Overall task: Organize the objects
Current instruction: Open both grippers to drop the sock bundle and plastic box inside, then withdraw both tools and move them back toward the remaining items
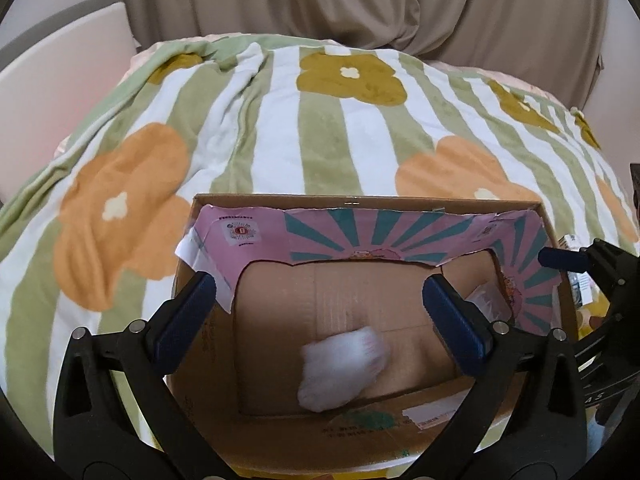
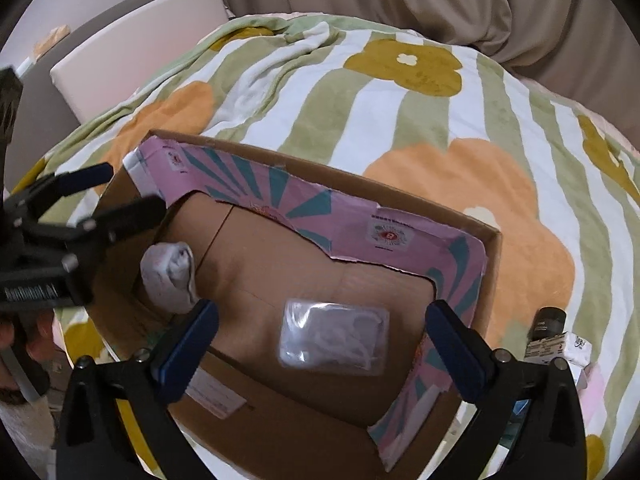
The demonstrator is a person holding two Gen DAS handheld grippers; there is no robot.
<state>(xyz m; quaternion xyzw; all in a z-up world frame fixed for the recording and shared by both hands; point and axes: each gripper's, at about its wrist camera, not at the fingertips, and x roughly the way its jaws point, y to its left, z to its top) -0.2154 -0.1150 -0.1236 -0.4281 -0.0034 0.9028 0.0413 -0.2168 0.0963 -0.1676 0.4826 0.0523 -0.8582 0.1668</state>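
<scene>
My left gripper (image 1: 320, 300) wide open, empty, over cardboard box (image 1: 360, 203); white sock (image 1: 344, 364) blurred below, lower centre. My right gripper (image 2: 322, 328) wide open, empty; right wrist view alone shows clear plastic pouch (image 2: 334, 336) on box floor, small cartons (image 2: 560, 346) at right edge outside box.

You've got one cardboard box (image 2: 494, 256), one rolled white sock (image 2: 170, 278), one clear plastic pouch (image 2: 334, 334) inside, one floral blanket (image 2: 400, 120), two hand-held grippers.

Two black plastic grippers (image 1: 320, 300) (image 2: 322, 320), dark blue ribbed pads (image 1: 184, 312), silver screws (image 1: 138, 325) along each finger.
</scene>
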